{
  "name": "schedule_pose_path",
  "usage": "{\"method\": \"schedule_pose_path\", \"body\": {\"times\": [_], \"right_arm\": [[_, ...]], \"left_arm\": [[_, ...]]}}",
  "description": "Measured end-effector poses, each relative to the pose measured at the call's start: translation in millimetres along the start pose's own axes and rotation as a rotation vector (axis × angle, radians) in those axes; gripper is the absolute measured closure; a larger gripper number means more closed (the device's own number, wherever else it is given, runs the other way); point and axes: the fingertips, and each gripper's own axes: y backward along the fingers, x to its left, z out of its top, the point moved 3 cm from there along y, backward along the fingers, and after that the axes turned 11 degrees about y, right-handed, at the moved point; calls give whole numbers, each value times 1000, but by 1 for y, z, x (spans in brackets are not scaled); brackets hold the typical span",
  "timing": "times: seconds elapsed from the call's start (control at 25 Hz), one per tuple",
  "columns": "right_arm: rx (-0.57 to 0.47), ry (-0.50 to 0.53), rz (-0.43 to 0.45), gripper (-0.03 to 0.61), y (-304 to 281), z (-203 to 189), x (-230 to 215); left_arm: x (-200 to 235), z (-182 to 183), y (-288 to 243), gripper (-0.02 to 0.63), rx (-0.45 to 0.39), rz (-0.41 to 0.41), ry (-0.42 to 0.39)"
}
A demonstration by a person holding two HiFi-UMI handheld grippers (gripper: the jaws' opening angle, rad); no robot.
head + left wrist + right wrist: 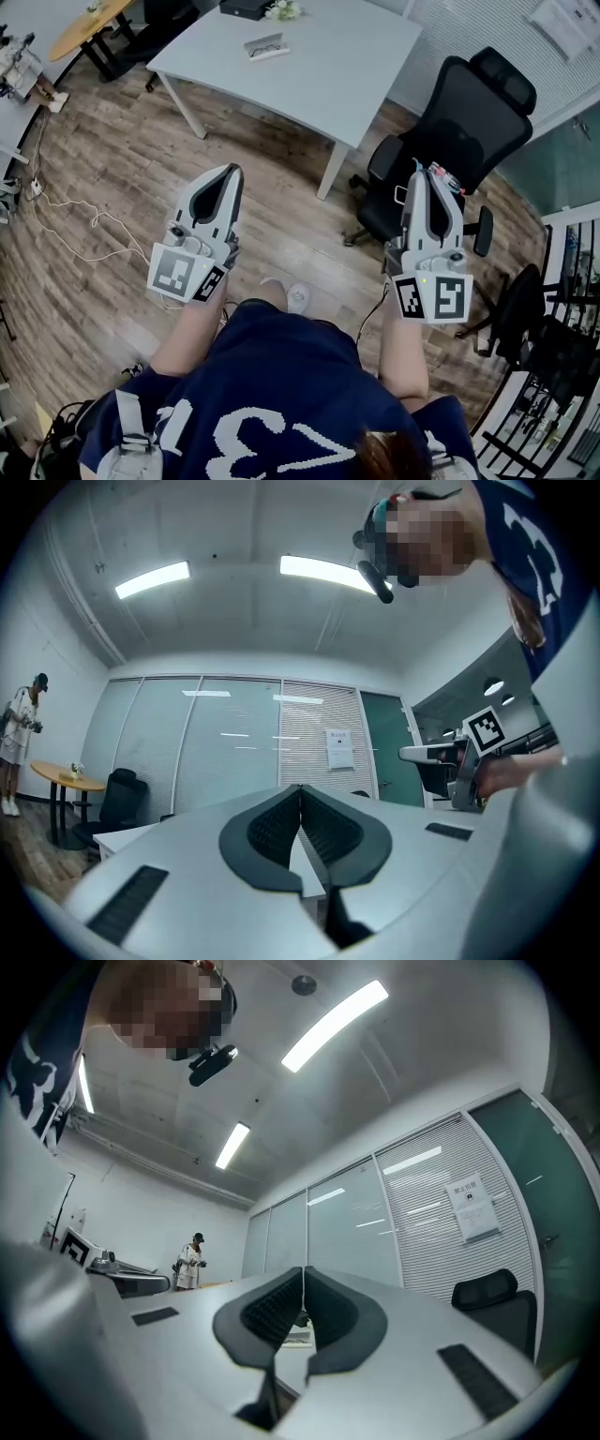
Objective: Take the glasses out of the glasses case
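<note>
The left gripper (229, 174) has its jaws pressed together on nothing; the glasses case (267, 47) lies on the white table (356, 66), well ahead of its fingertips and slightly to their right, long axis crosswise; the right gripper (419, 176), likewise closed and empty, looks farther from it; the case's lid and contents are too small to make out.

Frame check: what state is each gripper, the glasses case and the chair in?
left gripper: shut, empty, in the air.
right gripper: shut, empty, in the air.
glasses case: on the white table, untouched; open or closed too small to tell.
office chair: upright beside the table.
</note>
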Motion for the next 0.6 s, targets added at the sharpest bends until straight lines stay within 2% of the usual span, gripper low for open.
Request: {"method": "schedule_pose_path", "body": {"times": [0.32, 0.6], "right_arm": [[-7, -47, 44, 551, -32, -14, -1], [-22, -33, 60, 551, -94, -23, -6]], "left_arm": [[19, -7, -19, 599, 15, 26, -3], [64, -4, -66, 599, -8, 9, -1]]}}
